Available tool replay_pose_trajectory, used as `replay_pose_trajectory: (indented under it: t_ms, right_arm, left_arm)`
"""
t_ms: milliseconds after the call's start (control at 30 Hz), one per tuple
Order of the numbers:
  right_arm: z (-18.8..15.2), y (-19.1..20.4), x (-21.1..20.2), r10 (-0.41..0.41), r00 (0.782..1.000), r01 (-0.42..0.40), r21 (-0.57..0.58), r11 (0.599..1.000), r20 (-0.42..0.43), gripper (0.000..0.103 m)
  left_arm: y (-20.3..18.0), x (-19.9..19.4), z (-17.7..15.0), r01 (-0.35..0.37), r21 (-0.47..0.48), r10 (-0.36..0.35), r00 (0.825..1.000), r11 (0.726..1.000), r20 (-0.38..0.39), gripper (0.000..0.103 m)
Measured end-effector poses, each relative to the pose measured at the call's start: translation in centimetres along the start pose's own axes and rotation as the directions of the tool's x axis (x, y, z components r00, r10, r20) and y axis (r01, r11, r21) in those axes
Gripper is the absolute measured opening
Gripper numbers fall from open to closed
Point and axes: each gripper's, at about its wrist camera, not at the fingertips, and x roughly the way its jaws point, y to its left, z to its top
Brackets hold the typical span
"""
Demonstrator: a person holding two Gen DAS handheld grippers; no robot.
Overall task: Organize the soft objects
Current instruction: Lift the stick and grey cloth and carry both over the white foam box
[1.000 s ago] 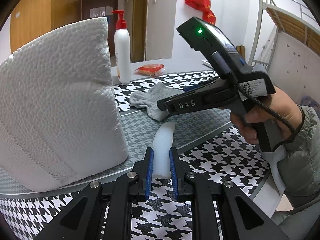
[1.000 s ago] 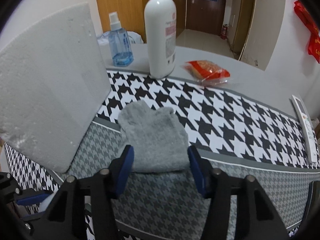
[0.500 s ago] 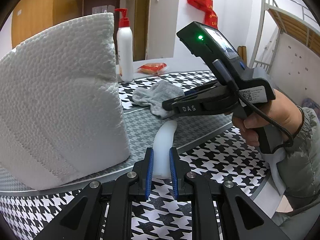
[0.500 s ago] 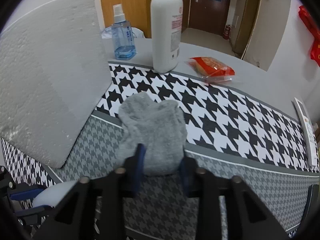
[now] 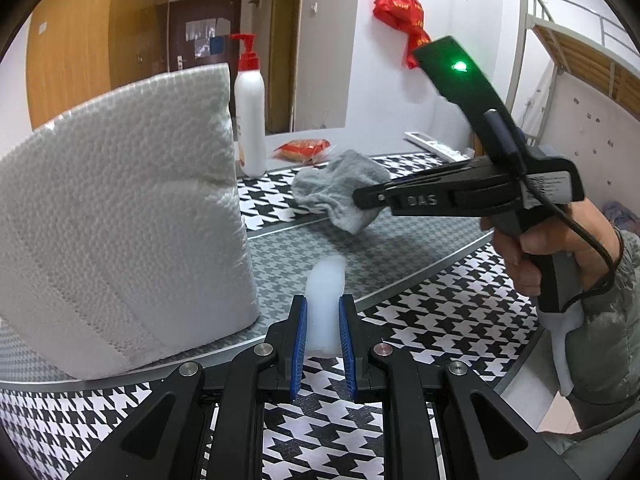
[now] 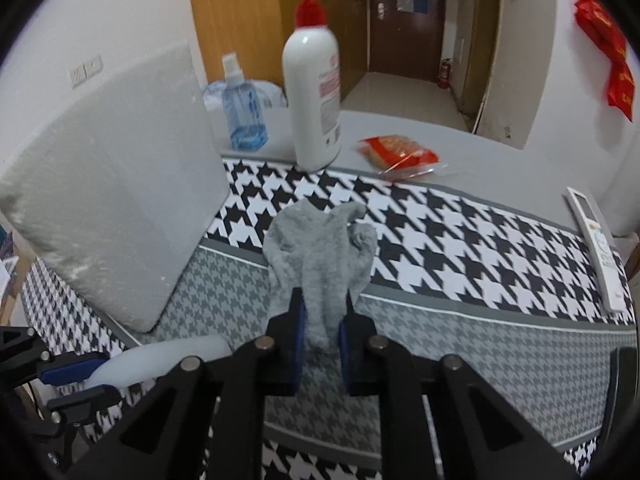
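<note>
Left gripper: your left gripper (image 5: 322, 330) is clamped on a white soft piece (image 5: 325, 300), its blue pads pressing both sides; the piece sticks forward over the cloth.
Right gripper: your right gripper (image 6: 321, 318) is pinched tight on the near end of the grey sock (image 6: 320, 256). In the left wrist view the sock hangs bunched from the tips, lifted off the cloth.
Right hand: your hand (image 5: 548, 248) wraps the grip, a black cable running down past the wrist.
Foam block: the white foam block (image 5: 116, 216) stands just left of the white piece; whether they touch, you cannot tell.
Hard to make out: the rear end of the white piece is hidden between the pads; the right wrist view is slightly blurred, and the labels on the bottles cannot be read.
Surface: a houndstooth cloth (image 6: 460, 232), black-and-white with a grey band, covers the table.
Far edge: a white pump bottle (image 6: 312, 96), a blue spray bottle (image 6: 244, 108), a red snack packet (image 6: 400, 154) and a remote control (image 6: 598, 248) sit there.
Room: wooden doors, a red wall hanging (image 5: 402, 16) and a bunk bed frame (image 5: 576, 48).
</note>
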Motion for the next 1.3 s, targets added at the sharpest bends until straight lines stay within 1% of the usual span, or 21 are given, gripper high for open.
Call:
replay_pose_trajectory:
  t_ms: [67,167,267,333,667,800,1033,1300]
  right_arm:
    - [-0.5,0.0,-0.5,-0.034,0.999,0.034,0.012,0.999,0.01,0.018]
    - [-1.2,-0.1,-1.5,-0.022,0.999,0.021,0.03,0.999,0.03,0.018]
    - [-1.6,-0.3,-2.5,-0.035,0.998,0.033,0.048,0.998,0.049,0.018]
    - [-2.1,-0.4,-3.5,-0.029,0.997,0.026,0.053,0.998,0.068,0.018]
    - [-4.2,0.0,-6.6,-0.05,0.992,0.043,0.057,0.997,0.118,0.018]
    - [-4.5,-0.4,-6.9,-0.063,0.99,0.054,0.075,0.996,0.125,0.018]
    - [-4.9,-1.0,-8.2,-0.084,0.985,0.071,0.092,0.993,0.147,0.018]
    - [-5.0,-1.0,-9.7,-0.096,0.979,0.082,0.081,0.993,0.18,0.018]
  left_arm:
    - [-0.1,-0.4,0.1,0.0,0.001,0.0,1.0,1.0,0.008,0.017]
    - [-0.1,-1.3,0.2,-0.004,0.001,0.004,1.0,1.0,0.019,0.017]
    - [-0.2,-1.7,0.4,-0.007,0.0,0.007,1.0,1.0,0.027,0.017]
    - [-0.3,-2.1,0.7,-0.009,0.001,0.009,0.999,1.0,0.036,0.017]
    - [-1.3,-2.3,2.1,-0.012,0.004,0.011,0.998,1.0,0.057,0.017]
    - [-1.9,-2.3,2.4,-0.024,0.015,0.023,0.997,1.0,0.072,0.017]
    - [-2.6,-2.8,3.3,-0.021,0.025,0.018,0.995,0.999,0.098,0.017]
    - [-3.2,-3.2,4.4,-0.039,0.056,0.032,0.992,0.998,0.124,0.017]
